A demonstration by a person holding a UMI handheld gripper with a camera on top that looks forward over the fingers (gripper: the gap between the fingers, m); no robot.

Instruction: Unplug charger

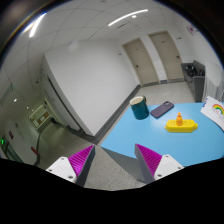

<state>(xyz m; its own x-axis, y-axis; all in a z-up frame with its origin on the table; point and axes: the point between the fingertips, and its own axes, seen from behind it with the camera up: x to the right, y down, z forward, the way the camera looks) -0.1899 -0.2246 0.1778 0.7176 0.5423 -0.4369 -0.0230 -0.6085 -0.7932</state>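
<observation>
No charger or plug can be made out anywhere in the gripper view; the nearest candidate is a dark flat phone-like object (162, 109) lying on the light blue table (150, 135), and whether a cable runs from it cannot be told. The table stands in a room with a white partition wall (95, 85), two pale doors (152, 57) behind it and a panelled ceiling with strip lights (128, 18). Just left of the dark object stands a teal cup (139, 107). To its right sits a small yellow toy (180, 122), and further right a white card with a rainbow print (213, 110). The gripper (115, 160) hovers before the table's near edge, fingers spread wide, magenta pads (80, 158) facing inward, holding and touching nothing.
</observation>
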